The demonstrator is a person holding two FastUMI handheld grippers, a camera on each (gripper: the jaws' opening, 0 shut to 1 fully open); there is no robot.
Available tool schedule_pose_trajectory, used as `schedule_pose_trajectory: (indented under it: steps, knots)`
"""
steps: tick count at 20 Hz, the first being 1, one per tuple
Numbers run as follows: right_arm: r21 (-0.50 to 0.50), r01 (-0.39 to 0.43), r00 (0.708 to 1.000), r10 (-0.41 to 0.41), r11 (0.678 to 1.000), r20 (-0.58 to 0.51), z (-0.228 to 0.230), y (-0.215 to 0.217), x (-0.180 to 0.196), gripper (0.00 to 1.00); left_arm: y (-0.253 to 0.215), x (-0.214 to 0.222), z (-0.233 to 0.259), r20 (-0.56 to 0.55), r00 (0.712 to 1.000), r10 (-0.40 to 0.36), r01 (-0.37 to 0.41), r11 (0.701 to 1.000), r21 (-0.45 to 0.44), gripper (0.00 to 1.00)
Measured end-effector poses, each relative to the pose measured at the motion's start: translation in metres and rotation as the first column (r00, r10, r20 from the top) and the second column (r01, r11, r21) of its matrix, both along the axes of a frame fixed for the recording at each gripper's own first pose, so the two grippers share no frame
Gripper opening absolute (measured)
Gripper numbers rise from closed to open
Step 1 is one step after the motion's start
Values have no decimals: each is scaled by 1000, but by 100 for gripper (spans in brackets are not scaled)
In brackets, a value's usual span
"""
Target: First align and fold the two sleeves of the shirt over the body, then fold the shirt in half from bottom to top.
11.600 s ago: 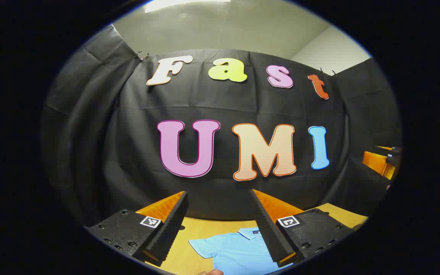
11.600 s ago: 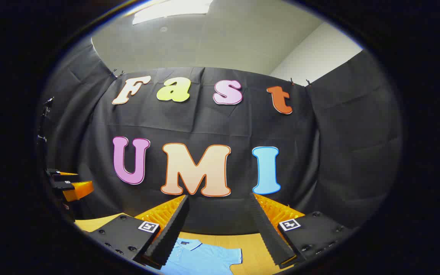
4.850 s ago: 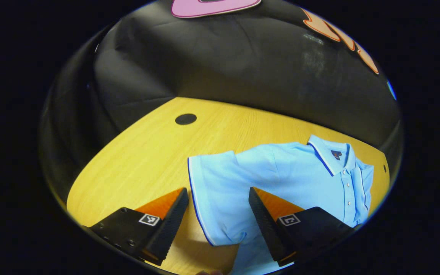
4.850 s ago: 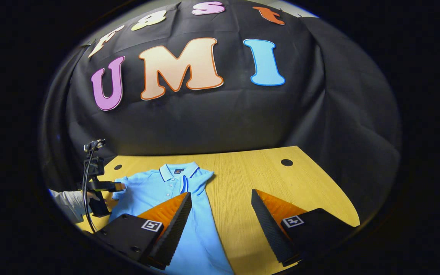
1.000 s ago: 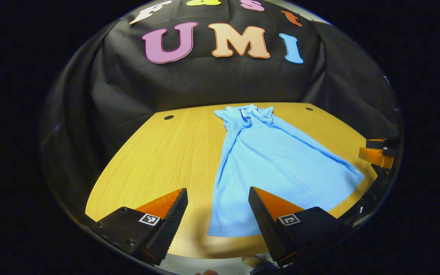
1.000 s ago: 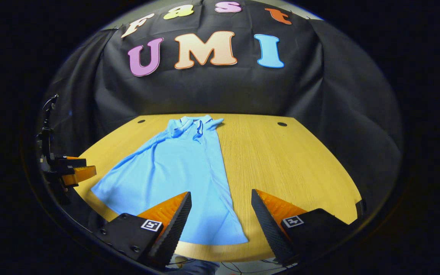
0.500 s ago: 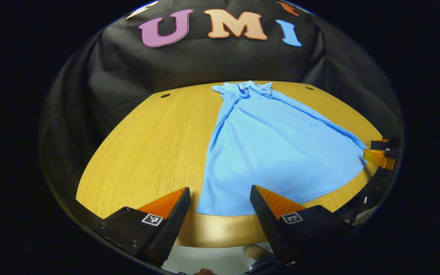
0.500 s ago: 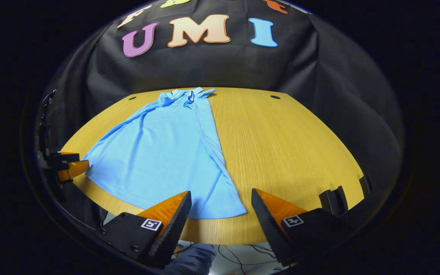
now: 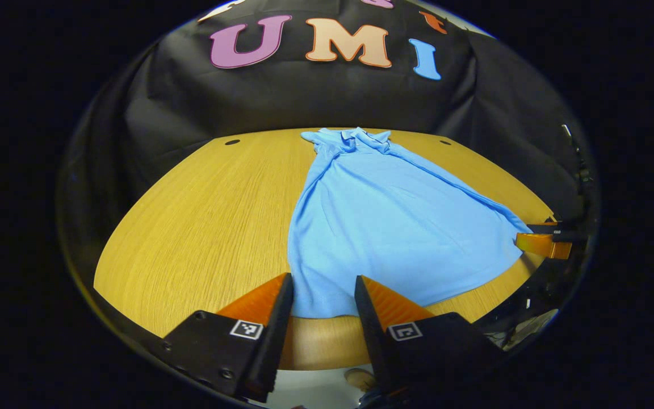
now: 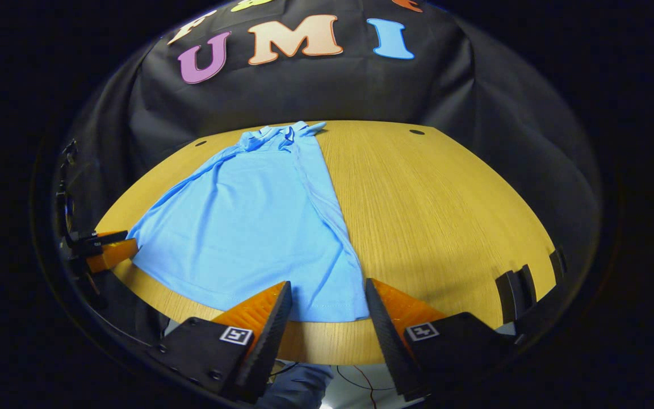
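- Right now the shirt (image 9: 395,227) lies flat on the wooden table (image 9: 202,227), its collar (image 9: 361,137) toward the black cloth wall and its hem along the table's near edge.
- Both sleeves look folded in over the body, so the shirt narrows at the collar and widens toward the hem.
- Seen from the left gripper view, the left gripper (image 9: 320,318) sits at the hem's left corner (image 9: 304,304), with that corner of cloth lying between its two fingers.
- Its fingers are partly closed with a gap between them; I cannot tell whether they touch the cloth.
- Seen from the right gripper view, the right gripper (image 10: 327,326) sits at the hem's right corner (image 10: 349,309), with the shirt (image 10: 247,221) stretching away from it toward the wall.
- Its fingers are likewise spread apart around the corner, and contact with the fabric cannot be made out.
- Each view also catches the other gripper at the opposite hem corner: the right gripper (image 9: 543,241) at the far right of the shirt in the left gripper view, the left gripper (image 10: 103,250) at the far left of the shirt in the right gripper view.
- Small round holes (image 10: 416,132) mark the table (image 10: 435,210) beyond the collar (image 10: 281,132), near the wall.
- Two dark clips (image 10: 517,287) stand on the table's near edge, well to the right of the shirt.
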State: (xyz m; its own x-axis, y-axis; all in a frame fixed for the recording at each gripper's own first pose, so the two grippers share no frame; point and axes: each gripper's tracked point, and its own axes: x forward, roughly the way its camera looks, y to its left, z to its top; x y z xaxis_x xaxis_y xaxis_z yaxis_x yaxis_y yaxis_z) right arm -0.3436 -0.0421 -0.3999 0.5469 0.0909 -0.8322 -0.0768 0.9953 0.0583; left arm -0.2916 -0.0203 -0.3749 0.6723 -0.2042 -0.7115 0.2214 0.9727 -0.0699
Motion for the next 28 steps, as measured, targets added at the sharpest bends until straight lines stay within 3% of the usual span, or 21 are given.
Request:
schedule_pose_trajectory:
  steps: [1,2,3,4,5,6,7,12,15,21,28]
  knots:
    - [6,-11,1000,11,1000,4,0,5,1,62,-5,-1,1,0,1000,3,-3,1000,-19,45]
    - [11,-17,1000,17,1000,4,0,10,0,57,-8,-1,0,-4,1000,12,-12,999,-43,34]
    - [10,-18,1000,18,1000,14,0,13,0,34,-8,-1,0,-10,999,37,-37,998,-54,14]
    - [-5,-11,1000,11,1000,16,1,16,-3,27,-8,0,0,-17,998,59,-60,996,-65,7]
    - [-8,-9,1000,10,1000,24,1,16,-2,13,-8,0,0,-29,997,73,-75,995,-71,6]
    - [1,6,1000,-6,1000,18,-4,16,1,12,-9,0,-1,-34,997,74,-76,995,-66,4]
    - [14,16,1000,-16,1000,11,-1,17,-2,5,-11,-1,-1,-34,997,68,-70,996,-48,2]
    - [51,63,997,-61,997,-55,-3,17,0,0,-11,1,-2,-61,998,26,-21,995,95,0]
    - [58,85,995,-82,995,-58,2,19,1,3,-18,6,1,-106,993,55,-52,998,24,0]
    - [141,84,996,-86,986,11,40,35,40,2,-13,42,42,-34,997,70,-71,997,-18,0]
    - [196,85,986,-112,977,127,97,38,127,2,-19,98,92,55,997,47,-44,998,-44,0]
